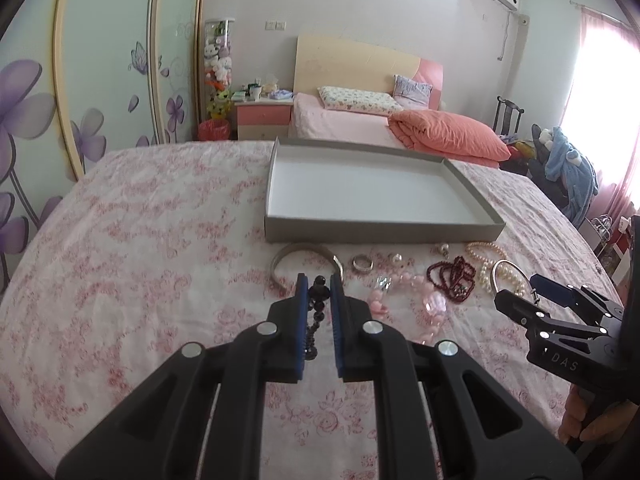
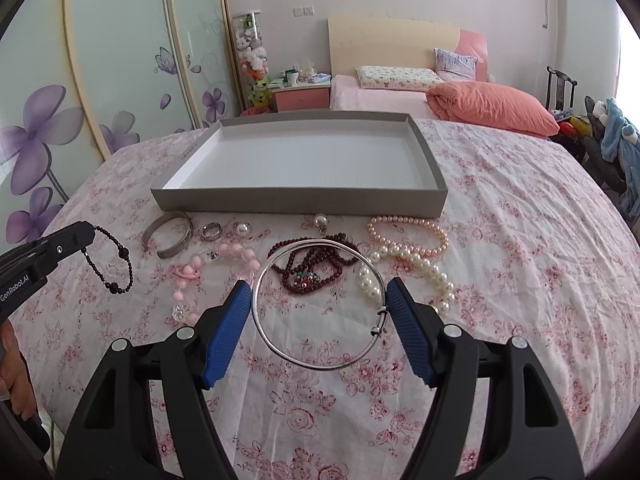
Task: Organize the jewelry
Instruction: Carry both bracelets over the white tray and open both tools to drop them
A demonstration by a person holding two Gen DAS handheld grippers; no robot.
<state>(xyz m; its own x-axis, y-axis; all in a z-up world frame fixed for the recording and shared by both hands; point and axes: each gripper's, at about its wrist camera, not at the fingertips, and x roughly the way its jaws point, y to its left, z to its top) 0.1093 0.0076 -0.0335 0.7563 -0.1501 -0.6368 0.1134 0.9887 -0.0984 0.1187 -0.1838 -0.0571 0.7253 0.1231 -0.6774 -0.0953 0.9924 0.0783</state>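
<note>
My left gripper [image 1: 319,286] is shut on a black bead bracelet [image 1: 316,320], which hangs from it above the cloth; it also shows in the right wrist view [image 2: 116,268]. My right gripper [image 2: 319,294] grips a thin silver bangle [image 2: 320,306] across its width, lifted above the cloth. An empty grey tray [image 2: 304,200] with a white inside stands behind the jewelry. On the cloth lie a silver cuff [image 2: 170,234], a ring [image 2: 211,231], pink beads [image 2: 232,256], dark red beads [image 2: 316,264], white pearls [image 2: 416,268] and pink pearls [image 2: 408,232].
The table wears a pink floral cloth [image 2: 520,280]. A pearl earring [image 2: 321,221] and a round stud [image 2: 241,228] lie by the tray's front wall. A bed [image 2: 400,92], a nightstand [image 2: 302,96] and a wardrobe [image 2: 120,80] stand behind.
</note>
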